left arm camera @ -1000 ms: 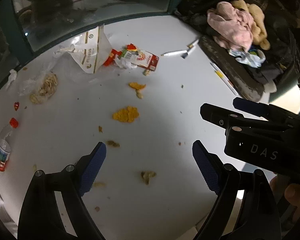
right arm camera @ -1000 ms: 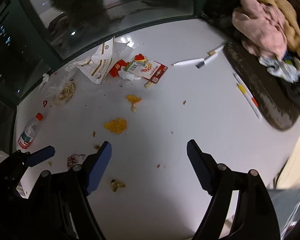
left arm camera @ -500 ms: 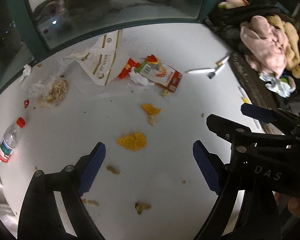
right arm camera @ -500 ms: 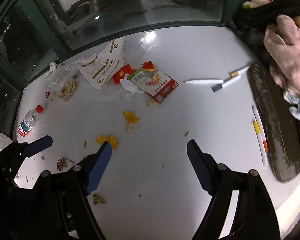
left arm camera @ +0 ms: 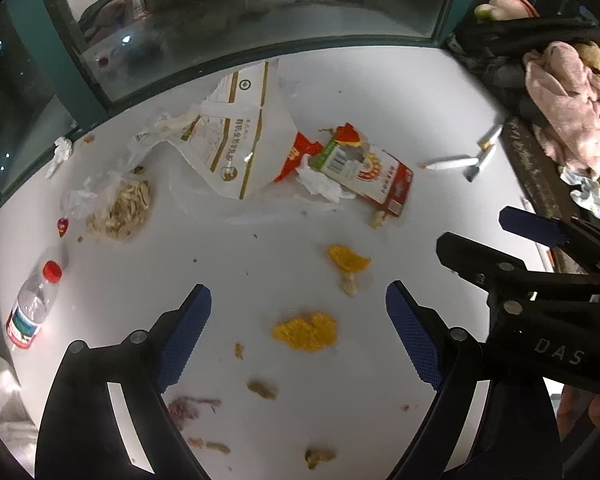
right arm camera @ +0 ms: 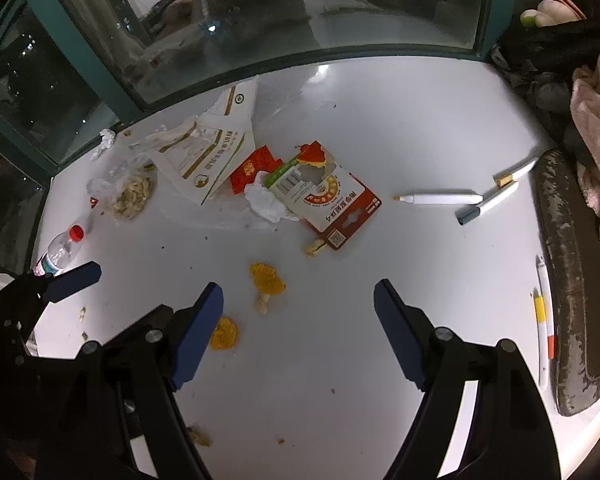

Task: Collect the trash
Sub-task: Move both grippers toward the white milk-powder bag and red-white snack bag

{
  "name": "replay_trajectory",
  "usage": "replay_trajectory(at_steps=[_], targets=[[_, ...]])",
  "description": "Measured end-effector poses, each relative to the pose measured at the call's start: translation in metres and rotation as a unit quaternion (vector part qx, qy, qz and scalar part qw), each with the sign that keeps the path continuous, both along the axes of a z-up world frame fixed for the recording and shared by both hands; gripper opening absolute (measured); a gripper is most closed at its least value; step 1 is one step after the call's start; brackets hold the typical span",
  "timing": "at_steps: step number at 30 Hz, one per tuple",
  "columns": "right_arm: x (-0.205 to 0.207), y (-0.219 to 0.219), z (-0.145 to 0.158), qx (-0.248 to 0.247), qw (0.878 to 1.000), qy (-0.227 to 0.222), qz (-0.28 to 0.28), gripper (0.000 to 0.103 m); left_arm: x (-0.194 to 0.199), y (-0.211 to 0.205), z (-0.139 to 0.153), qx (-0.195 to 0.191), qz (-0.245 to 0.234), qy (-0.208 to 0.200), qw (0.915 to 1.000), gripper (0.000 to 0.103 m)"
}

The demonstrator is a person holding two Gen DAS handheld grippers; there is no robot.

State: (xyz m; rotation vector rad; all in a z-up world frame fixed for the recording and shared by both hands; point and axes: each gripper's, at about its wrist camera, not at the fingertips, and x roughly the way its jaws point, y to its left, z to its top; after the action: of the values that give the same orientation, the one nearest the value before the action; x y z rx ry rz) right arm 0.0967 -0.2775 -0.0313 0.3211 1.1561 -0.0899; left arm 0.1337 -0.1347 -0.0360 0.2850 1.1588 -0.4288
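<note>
Left gripper (left arm camera: 298, 300) wide, table (left arm camera: 380, 92) edge perhaps glass-bounded

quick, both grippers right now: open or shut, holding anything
left gripper: open, holding nothing, above the littered white table.
right gripper: open, holding nothing, above the same table.

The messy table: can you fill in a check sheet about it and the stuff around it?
Surface: white table, speckled with crumbs.
Job's things: torn red carton, white paper bag, plastic bottle, orange food scraps.
Clutter: pens; pink cloth on a dark heap.
Grippers: left gripper and right gripper open, fingers empty, above the table.
Cables: nothing seen.
Surroundings: dark window glass behind.
</note>
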Motion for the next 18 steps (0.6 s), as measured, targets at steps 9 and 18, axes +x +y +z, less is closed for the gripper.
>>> replay_trajectory(at_steps=[9, 18], targets=[[0.026, -0.013, -0.018, -0.001, 1.000, 0.012, -0.018, 0.075, 0.041, -0.004, -0.024, 0.012, -0.003, 0.019, 0.9998, 0.086], [0.055, -0.021, -0.037, -0.003, 1.000, 0.028, -0.015, 0.075, 0.074, 0.001, -0.045, 0.011, 0.021, 0.033, 0.9992, 0.086]])
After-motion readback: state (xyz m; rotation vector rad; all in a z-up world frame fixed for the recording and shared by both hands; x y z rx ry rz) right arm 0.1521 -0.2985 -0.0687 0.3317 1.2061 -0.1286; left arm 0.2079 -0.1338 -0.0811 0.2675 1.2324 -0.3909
